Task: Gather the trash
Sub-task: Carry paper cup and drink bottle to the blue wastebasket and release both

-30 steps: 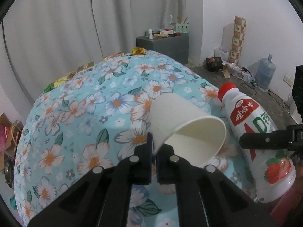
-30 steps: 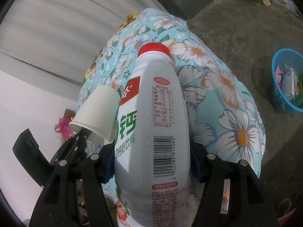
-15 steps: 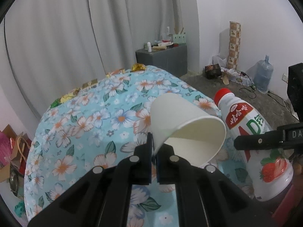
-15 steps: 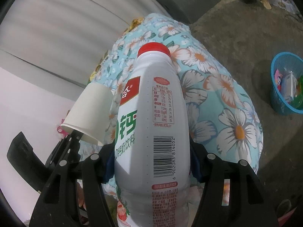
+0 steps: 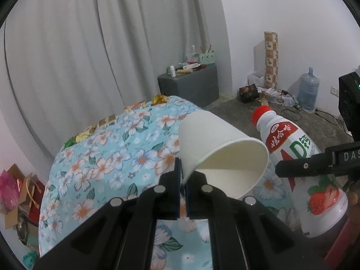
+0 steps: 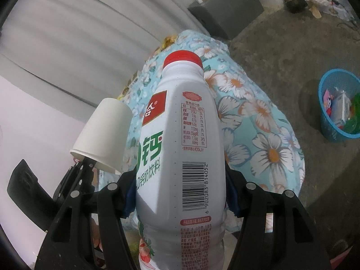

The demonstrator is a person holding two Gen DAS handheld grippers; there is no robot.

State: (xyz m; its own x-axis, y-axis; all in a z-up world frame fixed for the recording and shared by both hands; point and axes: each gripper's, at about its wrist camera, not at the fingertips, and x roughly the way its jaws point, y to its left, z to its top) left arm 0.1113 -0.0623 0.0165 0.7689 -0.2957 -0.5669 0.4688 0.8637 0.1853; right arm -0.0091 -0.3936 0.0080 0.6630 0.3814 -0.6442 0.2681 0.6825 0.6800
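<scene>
Comparing with a second ago, I see both grippers raised higher above the floral table (image 5: 101, 157), grips unchanged. My left gripper (image 5: 182, 193) has its jaws nearly closed, pinching the rim of one white paper cup (image 5: 216, 148); my right gripper (image 6: 180, 193) is clamped wide around one red-capped milk bottle (image 6: 180, 135). One blue basket (image 6: 324, 121) holding trash sits on the floor, well apart.

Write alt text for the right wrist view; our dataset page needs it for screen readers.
The right gripper clamps a white milk-drink bottle with a red cap above a floral tablecloth; a paper cup is held at left, a blue trash basket on the floor at right.
</scene>
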